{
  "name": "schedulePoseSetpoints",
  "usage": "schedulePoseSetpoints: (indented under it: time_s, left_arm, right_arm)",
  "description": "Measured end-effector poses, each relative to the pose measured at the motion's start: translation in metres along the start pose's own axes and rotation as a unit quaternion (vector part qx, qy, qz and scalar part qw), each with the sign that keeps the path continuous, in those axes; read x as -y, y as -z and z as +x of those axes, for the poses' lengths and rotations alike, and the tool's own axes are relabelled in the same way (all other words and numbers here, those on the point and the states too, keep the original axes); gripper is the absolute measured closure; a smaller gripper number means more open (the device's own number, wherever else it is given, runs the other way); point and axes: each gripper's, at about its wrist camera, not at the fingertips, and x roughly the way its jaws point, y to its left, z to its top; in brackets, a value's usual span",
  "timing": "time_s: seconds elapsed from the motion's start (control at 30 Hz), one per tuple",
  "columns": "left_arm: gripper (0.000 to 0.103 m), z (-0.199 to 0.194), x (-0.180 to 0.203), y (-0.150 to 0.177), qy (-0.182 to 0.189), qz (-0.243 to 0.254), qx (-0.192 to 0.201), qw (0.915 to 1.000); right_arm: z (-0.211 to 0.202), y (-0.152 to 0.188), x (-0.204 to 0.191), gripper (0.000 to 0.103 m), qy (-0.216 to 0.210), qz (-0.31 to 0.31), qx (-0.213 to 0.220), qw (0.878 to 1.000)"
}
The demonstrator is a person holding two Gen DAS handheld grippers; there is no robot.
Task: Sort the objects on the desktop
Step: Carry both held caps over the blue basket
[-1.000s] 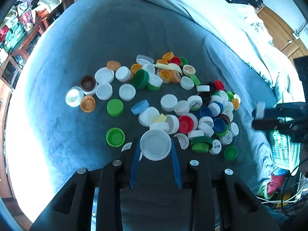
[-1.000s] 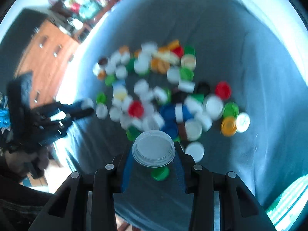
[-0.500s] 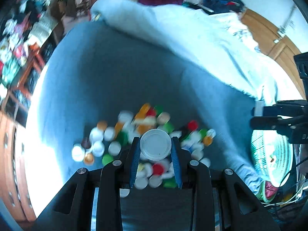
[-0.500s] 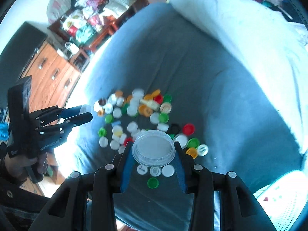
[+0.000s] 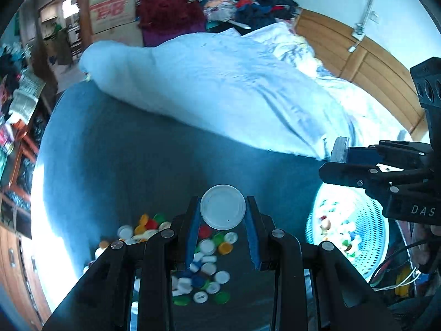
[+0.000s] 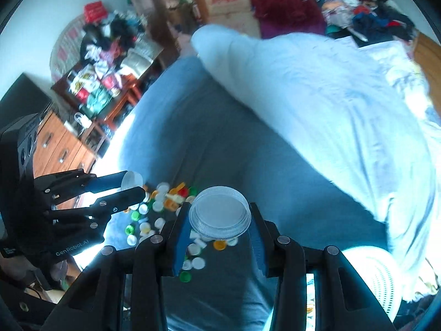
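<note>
Here a flat white lid is clamped by its edges between the blue pads of the left gripper, whose jaws are set narrow against its rim. A larger, translucent ribbed lid is pinched in the same way by the right gripper, the jaws closed on its two sides. Both tools are seen well above a blue bedspread, on which a scatter of bottle caps in white, green, red, orange and blue is spread below and behind the fingers. In the left wrist view the right gripper is found at the right edge, with the ribbed lid seen edge-on at its tip, and beneath it a pale perforated basket is shown, with a number of caps already lying in it. In the right wrist view the left gripper is found at the left edge with the white lid at its tip, and the rim of the basket appears at the lower right. A rumpled light-blue quilt is laid across the far side of the bed, beyond the bedspread.
</note>
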Motion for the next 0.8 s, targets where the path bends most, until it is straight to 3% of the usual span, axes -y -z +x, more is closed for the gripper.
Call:
schedulePoseSetpoints:
  time_s: [0.27,0.5,0.8]
  left_arm:
    - [0.077,-0.004,0.073,-0.049,0.043,0.057,0.018,0.9973]
    - [0.077,0.006,0.149,-0.080,0.096,0.114,0.016,0.9886]
    - [0.077,0.014,0.226,-0.096,0.140,0.176,0.005,0.9743]
  right_arm:
    - [-0.056,0.015,0.052,0.060,0.043,0.045,0.034,0.997]
    - [-0.101,0.037,0.107,0.059,0.100,0.096,0.049,0.989]
    - [-0.145,0.066,0.159,0.059,0.160,0.154,0.059,0.973]
